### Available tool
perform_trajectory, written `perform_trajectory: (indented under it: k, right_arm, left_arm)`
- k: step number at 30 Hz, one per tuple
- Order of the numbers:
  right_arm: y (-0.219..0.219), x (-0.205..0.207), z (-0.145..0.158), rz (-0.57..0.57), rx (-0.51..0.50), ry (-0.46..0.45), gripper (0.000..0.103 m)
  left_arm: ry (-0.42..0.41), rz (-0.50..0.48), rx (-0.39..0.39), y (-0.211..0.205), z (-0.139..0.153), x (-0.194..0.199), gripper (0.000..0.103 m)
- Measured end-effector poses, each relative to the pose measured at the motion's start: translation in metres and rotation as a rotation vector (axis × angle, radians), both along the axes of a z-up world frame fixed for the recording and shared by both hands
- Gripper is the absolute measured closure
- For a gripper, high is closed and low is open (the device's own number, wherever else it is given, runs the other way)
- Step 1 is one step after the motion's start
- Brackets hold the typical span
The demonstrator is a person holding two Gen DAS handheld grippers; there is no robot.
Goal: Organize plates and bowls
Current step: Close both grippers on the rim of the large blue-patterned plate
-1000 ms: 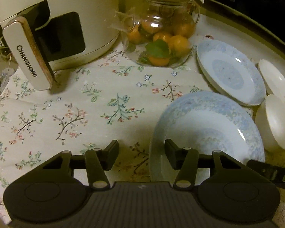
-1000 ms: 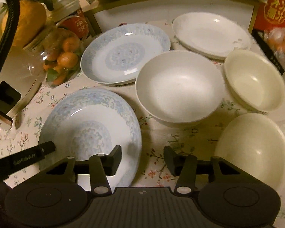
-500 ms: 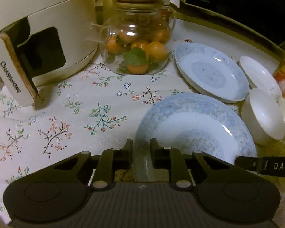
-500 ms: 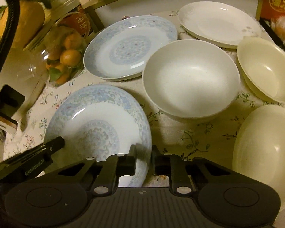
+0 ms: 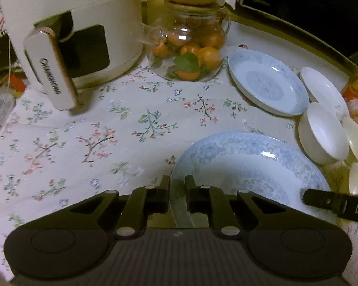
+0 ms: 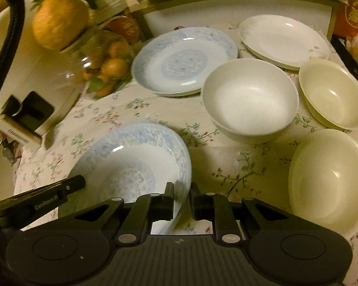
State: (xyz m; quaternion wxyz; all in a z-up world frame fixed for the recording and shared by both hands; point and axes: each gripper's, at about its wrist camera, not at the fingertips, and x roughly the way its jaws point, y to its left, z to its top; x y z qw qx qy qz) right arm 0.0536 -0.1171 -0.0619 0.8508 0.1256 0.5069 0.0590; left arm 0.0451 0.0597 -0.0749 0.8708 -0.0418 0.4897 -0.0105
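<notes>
Floral tablecloth [image 5: 131, 124] underneath: left gripper [image 5: 177, 191] and right gripper [image 6: 181, 199] each pinch the blue-patterned plate [image 5: 250, 164] rim (seemingly tilted).

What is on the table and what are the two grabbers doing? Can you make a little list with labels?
held plate: blue patterned plate, gripped on opposite rims
left gripper: shut on the plate's left rim
right gripper: shut on the plate's right rim
other blue plate: on the tablecloth, behind the held one
white plate: at the back right
bowls: one white bowl, two cream bowls, all empty
fruit jar: glass, holds small oranges
tablecloth: flowery
</notes>
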Motion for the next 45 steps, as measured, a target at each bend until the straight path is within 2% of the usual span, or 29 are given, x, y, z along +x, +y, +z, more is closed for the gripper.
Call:
perform_trajectory:
  k: [4, 8, 16, 20, 24, 27, 29, 32, 40, 45]
  right_arm:
    - [0.006, -0.017, 0.003, 0.012, -0.014, -0.001, 0.089]
    - [0.015, -0.043, 0.003, 0.028, -0.014, -0.007, 0.089]
    - [0.026, -0.071, 0.005, 0.067, -0.046, -0.017, 0.089]
    - [0.027, -0.080, 0.000, 0.069, -0.065, -0.011, 0.089]
    - [0.030, -0.085, -0.010, 0.080, -0.043, 0.025, 0.088]
    - [0.035, -0.085, -0.020, 0.089, -0.067, 0.051, 0.087]
    - [0.036, -0.083, -0.026, 0.083, -0.082, 0.082, 0.086]
    - [0.031, -0.080, -0.032, 0.058, -0.063, 0.118, 0.085]
    - [0.032, -0.079, -0.035, 0.061, -0.072, 0.129, 0.083]
    - [0.033, -0.079, -0.033, 0.066, -0.081, 0.145, 0.082]
  left_arm:
    - [-0.004, -0.009, 0.016, 0.005, 0.001, -0.022, 0.092]
    - [0.023, 0.014, -0.010, 0.016, -0.002, -0.043, 0.092]
    - [0.007, 0.010, -0.046, 0.024, 0.004, -0.073, 0.092]
    - [-0.014, 0.003, -0.019, 0.023, 0.003, -0.075, 0.092]
    - [0.015, 0.016, 0.005, 0.023, -0.011, -0.071, 0.092]
    - [0.031, 0.006, 0.020, 0.018, -0.019, -0.074, 0.092]
    - [0.012, -0.020, 0.054, 0.012, -0.017, -0.076, 0.092]
    - [0.015, -0.016, 0.050, 0.013, -0.017, -0.076, 0.092]
    - [0.012, -0.031, 0.096, 0.007, -0.015, -0.078, 0.092]
    - [0.020, -0.024, 0.093, 0.008, -0.015, -0.077, 0.091]
